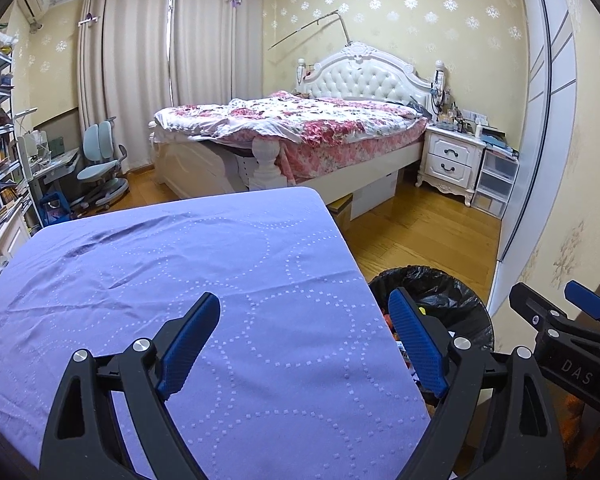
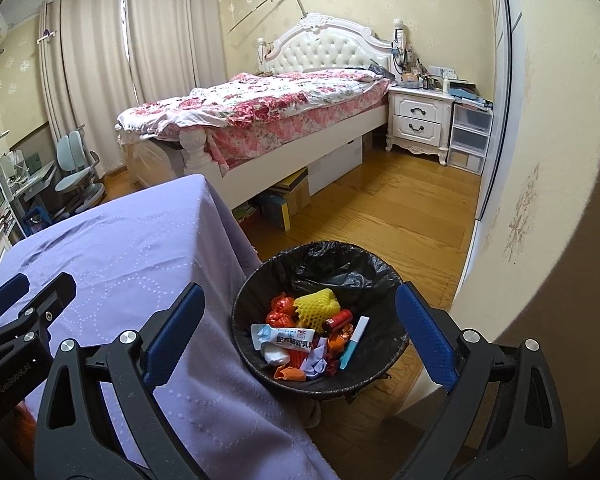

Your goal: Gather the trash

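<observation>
A round bin with a black liner (image 2: pixel 340 260) stands on the floor beside the purple-clothed table (image 2: pixel 140 248). It holds several pieces of trash: a yellow foam net (image 2: pixel 316 307), red wrappers (image 2: pixel 280 312), a white sachet (image 2: pixel 284 336) and a white-and-teal tube (image 2: pixel 354 342). My right gripper (image 2: pixel 300 336) is open and empty above the bin. My left gripper (image 1: pixel 306 340) is open and empty over the table's right edge (image 1: pixel 180 280). The bin's rim (image 1: pixel 452 280) shows in the left wrist view. The right gripper (image 1: pixel 560 308) also shows there.
A bed with a floral cover (image 2: pixel 260 112) stands behind, with boxes under it (image 2: pixel 292 196). A white nightstand (image 2: pixel 418 120) and plastic drawers (image 2: pixel 470 136) stand at the far right. A desk chair (image 1: pixel 100 160) and shelves (image 1: pixel 0 140) are at the left. The floor is wood (image 2: pixel 400 216).
</observation>
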Demonstrator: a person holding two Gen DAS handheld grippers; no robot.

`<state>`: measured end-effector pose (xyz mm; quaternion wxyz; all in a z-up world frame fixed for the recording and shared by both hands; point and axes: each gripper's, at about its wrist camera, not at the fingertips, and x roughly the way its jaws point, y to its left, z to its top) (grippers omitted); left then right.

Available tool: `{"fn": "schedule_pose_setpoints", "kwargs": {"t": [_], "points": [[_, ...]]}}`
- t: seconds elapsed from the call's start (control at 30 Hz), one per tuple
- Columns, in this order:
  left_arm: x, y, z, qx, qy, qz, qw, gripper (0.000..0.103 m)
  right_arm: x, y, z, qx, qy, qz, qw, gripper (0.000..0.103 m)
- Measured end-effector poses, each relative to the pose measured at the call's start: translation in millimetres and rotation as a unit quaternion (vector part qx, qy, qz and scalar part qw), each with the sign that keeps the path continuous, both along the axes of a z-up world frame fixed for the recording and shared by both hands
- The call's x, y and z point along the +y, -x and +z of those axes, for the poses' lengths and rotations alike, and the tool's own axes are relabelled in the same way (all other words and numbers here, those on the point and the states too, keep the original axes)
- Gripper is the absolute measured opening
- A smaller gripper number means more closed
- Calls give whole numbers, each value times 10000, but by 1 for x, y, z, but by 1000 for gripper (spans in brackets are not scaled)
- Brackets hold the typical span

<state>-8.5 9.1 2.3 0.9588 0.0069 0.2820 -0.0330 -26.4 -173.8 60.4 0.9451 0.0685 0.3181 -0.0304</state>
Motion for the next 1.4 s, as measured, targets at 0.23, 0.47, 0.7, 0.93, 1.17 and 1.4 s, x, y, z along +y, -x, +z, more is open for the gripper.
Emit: {"fn": "schedule_pose_setpoints", "kwargs": {"t": [0.23, 0.47, 0.7, 0.93, 1.17, 1.4], "points": [[5, 8, 1, -49, 44, 35, 10000, 86, 7, 13, 7, -83, 48, 112, 9999, 94], [4, 13, 2, -100, 24, 6, 9999, 86, 9, 17, 9, -100, 58, 92, 9999, 94], [4, 14, 2, -79, 41, 12, 10000, 86, 9, 24, 11, -106, 51, 72, 9999, 94], [3, 15, 1, -84, 43, 16, 10000, 87, 8, 25, 12, -99, 65, 82, 9999, 94], [2, 15, 0, -63, 53, 15, 10000, 87, 6, 25, 11, -73, 60, 61, 9999, 94], [2, 15, 0, -65, 53, 16, 10000, 87, 5, 26, 13, -87, 65, 75, 9999, 94]]}}
